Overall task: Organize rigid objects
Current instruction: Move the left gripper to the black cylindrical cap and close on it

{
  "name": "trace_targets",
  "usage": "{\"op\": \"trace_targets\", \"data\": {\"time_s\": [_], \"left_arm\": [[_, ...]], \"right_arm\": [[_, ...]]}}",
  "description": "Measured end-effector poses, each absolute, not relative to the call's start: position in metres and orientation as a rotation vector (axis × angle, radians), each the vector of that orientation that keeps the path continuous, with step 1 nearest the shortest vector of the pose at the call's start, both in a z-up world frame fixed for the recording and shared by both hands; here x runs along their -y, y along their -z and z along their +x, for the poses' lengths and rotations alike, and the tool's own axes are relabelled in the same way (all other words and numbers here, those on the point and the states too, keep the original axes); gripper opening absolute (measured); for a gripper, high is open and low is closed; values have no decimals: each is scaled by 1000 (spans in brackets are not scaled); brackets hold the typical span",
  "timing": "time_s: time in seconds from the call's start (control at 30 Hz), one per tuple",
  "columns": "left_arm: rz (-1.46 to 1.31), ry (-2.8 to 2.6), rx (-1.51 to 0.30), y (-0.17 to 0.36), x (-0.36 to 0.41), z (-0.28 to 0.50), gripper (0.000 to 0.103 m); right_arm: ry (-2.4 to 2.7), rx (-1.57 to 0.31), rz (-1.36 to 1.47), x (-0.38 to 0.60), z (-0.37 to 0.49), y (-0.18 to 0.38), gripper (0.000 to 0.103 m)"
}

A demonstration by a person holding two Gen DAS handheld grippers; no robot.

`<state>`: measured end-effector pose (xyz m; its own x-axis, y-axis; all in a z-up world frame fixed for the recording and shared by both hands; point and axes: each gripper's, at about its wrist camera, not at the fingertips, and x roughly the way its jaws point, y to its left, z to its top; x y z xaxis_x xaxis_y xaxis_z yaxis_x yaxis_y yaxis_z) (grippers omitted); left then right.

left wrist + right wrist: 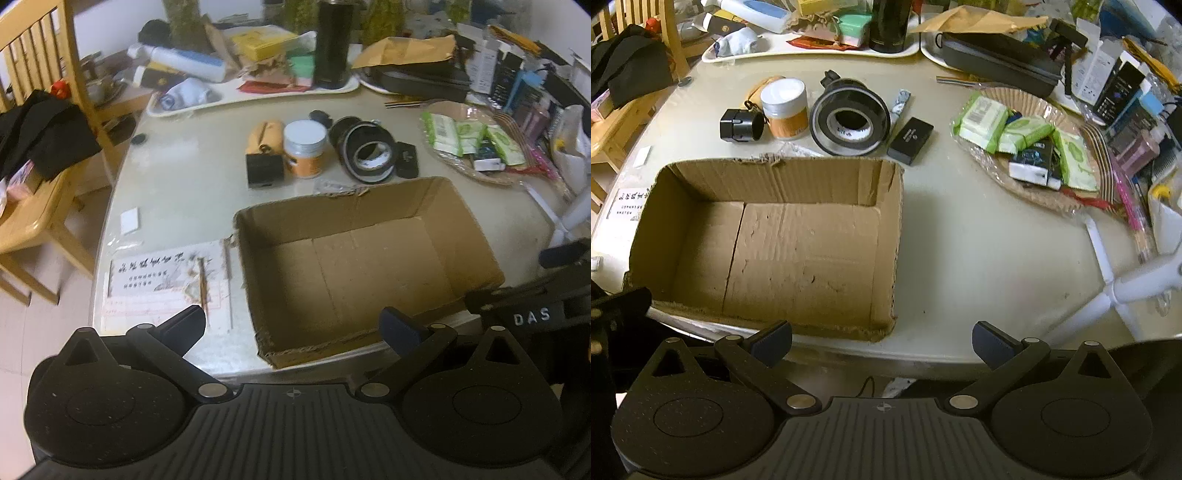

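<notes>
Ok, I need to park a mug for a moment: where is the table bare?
Barest: the patch right of the cardboard box, bordered by the wicker tray of green packets and the white stand. A smaller strip lies left of the box, around the white card. Behind the box it is crowded: jar, tape rolls, black case.

A pale, rounded surface stands on a light tiled floor. A wooden chair draped with dark cloth sits beside it, against what appears to be a white wall.
</notes>
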<state>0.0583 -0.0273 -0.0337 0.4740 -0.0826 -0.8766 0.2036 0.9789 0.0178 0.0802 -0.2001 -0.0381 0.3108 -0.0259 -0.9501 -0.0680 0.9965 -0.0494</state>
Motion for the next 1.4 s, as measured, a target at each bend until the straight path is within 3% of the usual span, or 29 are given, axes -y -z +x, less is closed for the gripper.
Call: {"op": "trace_targets", "data": {"time_s": [0.8, 1.4], "left_arm": [[92, 204, -914, 18, 17, 95, 102], [75, 160, -893, 43, 12, 148, 102]], "right_arm": [[-188, -1093, -82, 215, 117, 24, 103], [-248, -1032, 52, 241, 143, 36, 103]]}}
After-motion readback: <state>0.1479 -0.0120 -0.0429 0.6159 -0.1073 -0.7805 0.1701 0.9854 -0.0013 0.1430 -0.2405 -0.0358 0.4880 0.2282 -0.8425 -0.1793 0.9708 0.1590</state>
